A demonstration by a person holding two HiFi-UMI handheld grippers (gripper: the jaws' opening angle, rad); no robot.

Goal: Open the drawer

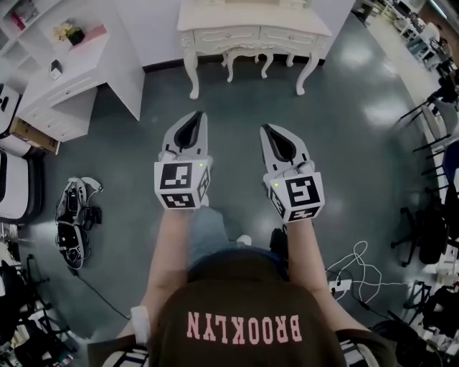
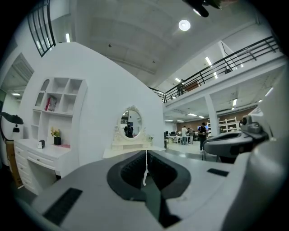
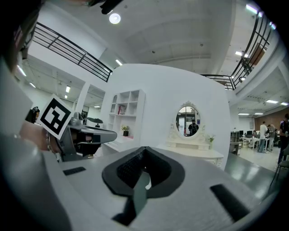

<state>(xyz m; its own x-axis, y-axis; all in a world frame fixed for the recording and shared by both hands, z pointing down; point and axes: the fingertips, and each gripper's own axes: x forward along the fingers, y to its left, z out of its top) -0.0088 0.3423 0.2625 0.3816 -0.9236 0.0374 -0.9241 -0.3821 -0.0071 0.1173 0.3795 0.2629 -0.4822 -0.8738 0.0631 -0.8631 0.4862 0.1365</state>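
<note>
Head view: person stands on the grey floor [image 1: 344, 143], both grippers held out level, side by side. The left gripper [image 1: 194, 116] has its jaws pressed together with nothing in them. The right gripper [image 1: 267, 130] is the same, closed and empty. Ahead, well apart from both tips, is a white dressing table [image 1: 252, 14] with two drawers [image 1: 228, 36] in its front, both flush and closed. A white desk [image 1: 61, 100] off to the left also has closed drawers. Cannot tell for sure which drawer is meant, but the grippers face the dressing table, so likely one of those.

Left gripper view: jaws meet along a thin seam, nothing between them. The dressing table sits straight ahead in the distance, with an oval mirror [image 2: 131, 122] on top. A shelf unit [image 2: 56, 101] is to the left. The right gripper shows at the right edge.

Right gripper view: jaws together, empty. The dressing table and mirror are ahead and slightly right, far off. The left gripper is visible at the left.

Progress: nothing done yet. No handle reached, no contact, all drawers closed. Left to do: walk up, spread one gripper's jaws, pinch a handle, pull the drawer out.
</note>
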